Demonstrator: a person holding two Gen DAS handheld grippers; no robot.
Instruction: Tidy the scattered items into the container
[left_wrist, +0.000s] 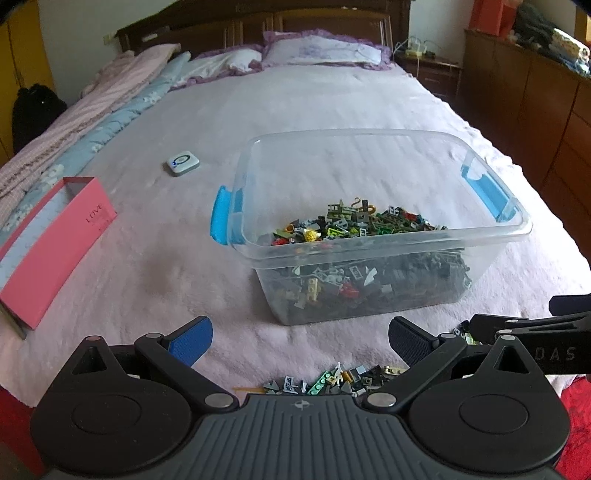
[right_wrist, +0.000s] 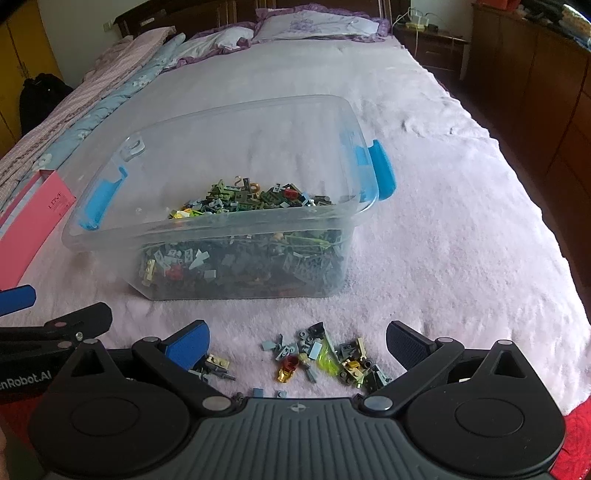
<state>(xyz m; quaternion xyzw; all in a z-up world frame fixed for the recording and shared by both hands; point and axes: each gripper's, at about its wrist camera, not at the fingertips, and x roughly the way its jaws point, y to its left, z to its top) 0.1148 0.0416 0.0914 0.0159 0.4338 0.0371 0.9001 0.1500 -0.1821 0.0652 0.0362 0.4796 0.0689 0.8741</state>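
Observation:
A clear plastic bin (left_wrist: 369, 236) with blue handles sits on the pink bedspread, partly filled with small toy bricks (left_wrist: 354, 225); it also shows in the right wrist view (right_wrist: 207, 229). A loose pile of small bricks (right_wrist: 325, 358) lies on the bed in front of the bin, between the fingers of my right gripper (right_wrist: 297, 345), which is open and empty. The same pile (left_wrist: 332, 380) shows just ahead of my left gripper (left_wrist: 299, 341), also open and empty. The right gripper's arm (left_wrist: 532, 325) shows at the left view's right edge.
A pink open box (left_wrist: 51, 243) marked LOVE lies at the left. A small white device (left_wrist: 181, 163) rests on the bed beyond it. Pillows (left_wrist: 321, 51) and folded quilts (left_wrist: 92, 110) lie at the head and left side. Wooden cabinets (left_wrist: 535, 92) stand on the right.

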